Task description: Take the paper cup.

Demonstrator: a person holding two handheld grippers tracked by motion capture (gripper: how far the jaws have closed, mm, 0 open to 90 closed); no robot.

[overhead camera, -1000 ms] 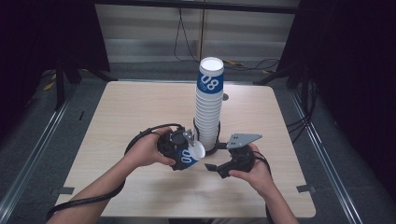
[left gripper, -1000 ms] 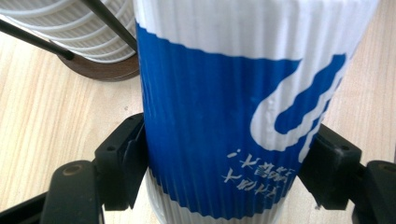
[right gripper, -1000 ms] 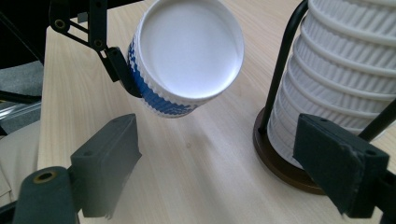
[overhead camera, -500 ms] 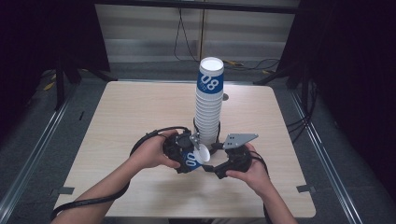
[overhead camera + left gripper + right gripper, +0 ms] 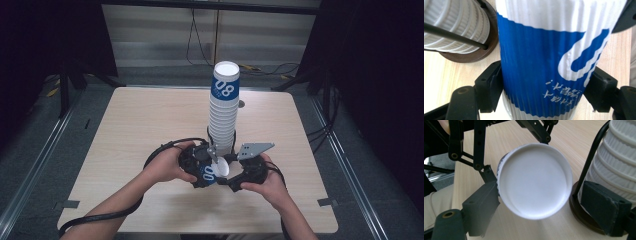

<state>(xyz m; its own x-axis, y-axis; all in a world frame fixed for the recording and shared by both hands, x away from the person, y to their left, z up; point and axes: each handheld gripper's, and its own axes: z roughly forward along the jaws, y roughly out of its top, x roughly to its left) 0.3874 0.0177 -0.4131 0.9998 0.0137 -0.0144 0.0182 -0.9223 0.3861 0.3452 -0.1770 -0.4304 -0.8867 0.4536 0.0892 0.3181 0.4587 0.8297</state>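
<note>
The cup stack [image 5: 223, 114] blocks passage just behind the grippers; the table [image 5: 135, 120] elsewhere lies open.

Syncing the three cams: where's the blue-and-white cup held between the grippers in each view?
High view: cup low centre, lying sideways in the left gripper, base towards the right gripper.
Left gripper view: cup upright at centre, clamped between the jaws.
Right gripper view: its white base at centre, between the open jaws.
Shared landmark: the cup stack.
</note>
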